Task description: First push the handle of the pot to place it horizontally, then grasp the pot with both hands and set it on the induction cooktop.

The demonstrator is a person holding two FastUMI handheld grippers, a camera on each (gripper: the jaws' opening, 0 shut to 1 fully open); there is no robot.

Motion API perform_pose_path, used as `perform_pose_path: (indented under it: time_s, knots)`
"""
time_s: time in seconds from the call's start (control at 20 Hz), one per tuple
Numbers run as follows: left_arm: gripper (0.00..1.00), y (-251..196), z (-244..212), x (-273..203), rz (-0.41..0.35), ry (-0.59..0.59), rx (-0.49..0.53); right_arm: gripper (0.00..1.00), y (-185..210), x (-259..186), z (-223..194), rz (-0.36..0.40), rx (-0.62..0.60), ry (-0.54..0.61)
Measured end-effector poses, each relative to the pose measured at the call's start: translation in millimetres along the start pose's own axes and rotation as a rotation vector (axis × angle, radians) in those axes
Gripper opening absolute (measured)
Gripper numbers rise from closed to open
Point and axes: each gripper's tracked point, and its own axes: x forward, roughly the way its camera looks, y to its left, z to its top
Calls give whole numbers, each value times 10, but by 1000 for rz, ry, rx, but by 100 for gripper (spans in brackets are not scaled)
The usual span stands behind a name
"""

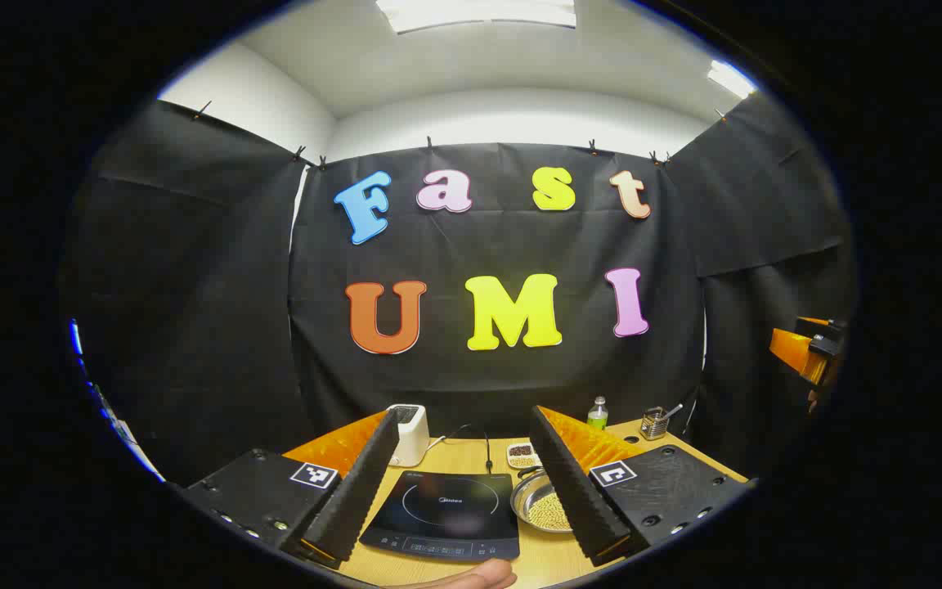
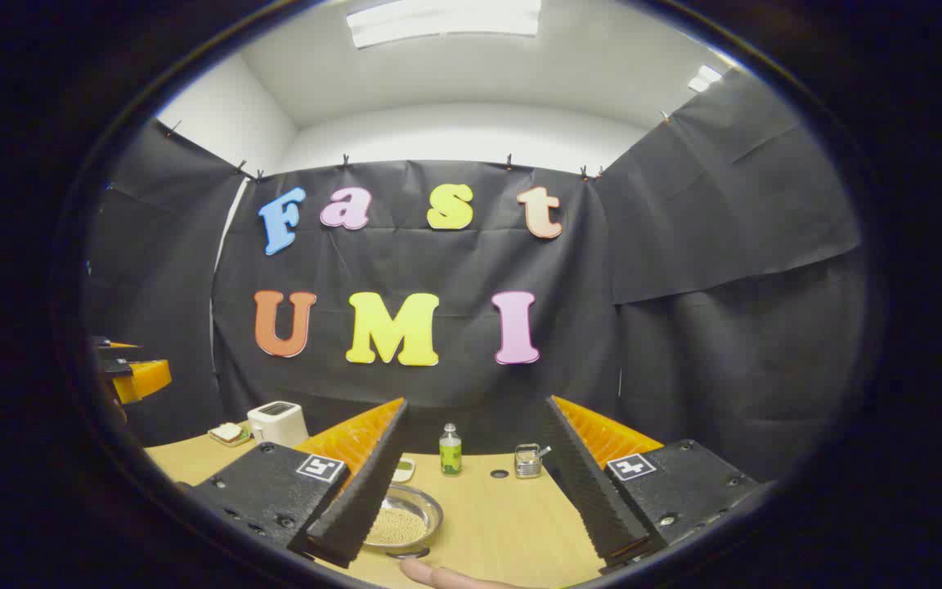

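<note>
The left gripper [image 1: 471, 536] is hovering above the near edge of the wooden table [image 1: 549, 556], its fingers standing wide apart with nothing between them. Framed in that gap, the black induction cooktop [image 1: 448, 514] is lying flat on the table, and the metal pot [image 1: 538, 501], filled with small pale beans, is sitting just to the right of it, partly hidden behind the right finger. Beyond the cooktop, a white toaster [image 1: 410, 433] is standing at the far left, with a small dish [image 1: 522, 454], a green bottle [image 1: 597, 414] and a metal holder [image 1: 654, 423] lined up along the far edge. The right gripper [image 2: 471, 540] is likewise hanging over the table [image 2: 512, 523] with its fingers spread and empty. In the right gripper view the pot [image 2: 405, 519] is lying to the left, half covered by the left finger; I cannot tell how its handle is lying. The bottle [image 2: 450, 450] and holder [image 2: 527, 460] are standing farther off, the toaster [image 2: 277, 423] far left.
</note>
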Motion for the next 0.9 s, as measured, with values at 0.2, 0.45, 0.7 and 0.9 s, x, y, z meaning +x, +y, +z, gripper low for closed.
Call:
perform_pose_path:
  time_s: [0.2,0.45,0.7,0.9]
  knots:
    - [96,-24,-4,16,-2,-1,-1,98,0,5,-47,14,6,12]
    - [96,-53,-18,41,-8,-2,4,98,-43,57,-76,10,1,22]
    - [96,-86,-83,51,-18,9,6,98,-70,133,-198,-9,9,59]
    - [96,-150,-148,15,-29,18,11,98,-46,375,-465,6,9,123]
